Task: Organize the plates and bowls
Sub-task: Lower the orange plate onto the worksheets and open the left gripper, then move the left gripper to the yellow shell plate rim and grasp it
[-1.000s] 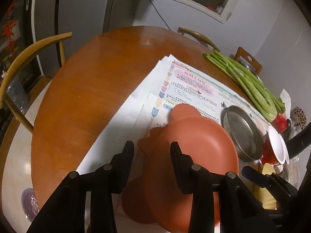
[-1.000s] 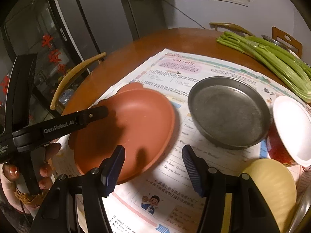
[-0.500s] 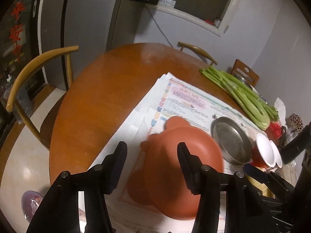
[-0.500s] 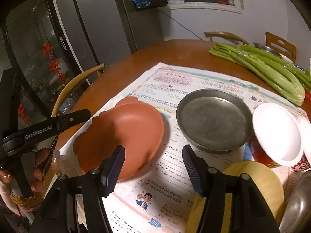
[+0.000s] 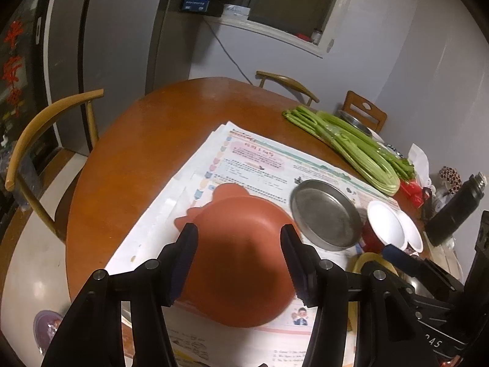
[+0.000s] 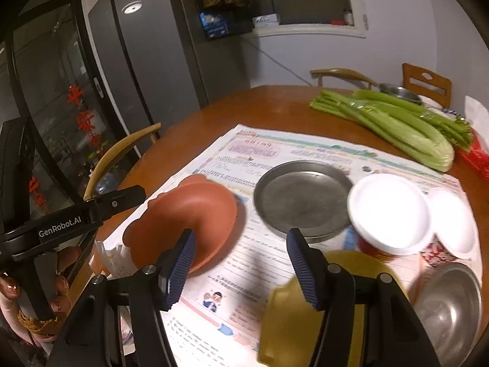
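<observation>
**A:** What's on your counter, by count?

**B:** One orange plate, one metal pan, two red cups with white tops, one yellow plate and one steel bowl. All of them sit on the newspaper that covers the near right part of the counter. One bunch of celery lies along the far right edge, with one more metal bowl behind it. One black bottle stands at the right edge. There are three chairs around the counter.

**A:** And the orange plate?

**B:** It lies on the newspaper's left part, toward the near left edge of the counter, just beside the pan. From your left wrist view it shows between the jaws but below them, and they don't touch it.

**A:** So how do your jaws stand?

**B:** On your left gripper the jaws have just been opening. They stand apart now and hold nothing. On your right gripper the jaws are parted too, with only newspaper showing between them. The yellow plate is under its right finger, not gripped.

**A:** Any writing?

**B:** "GenRobot.AI" in white along the side of your left gripper, which your hand holds. The newspaper print is too small to read. There are red characters on the glass door at the left, and I can't read them.
</observation>
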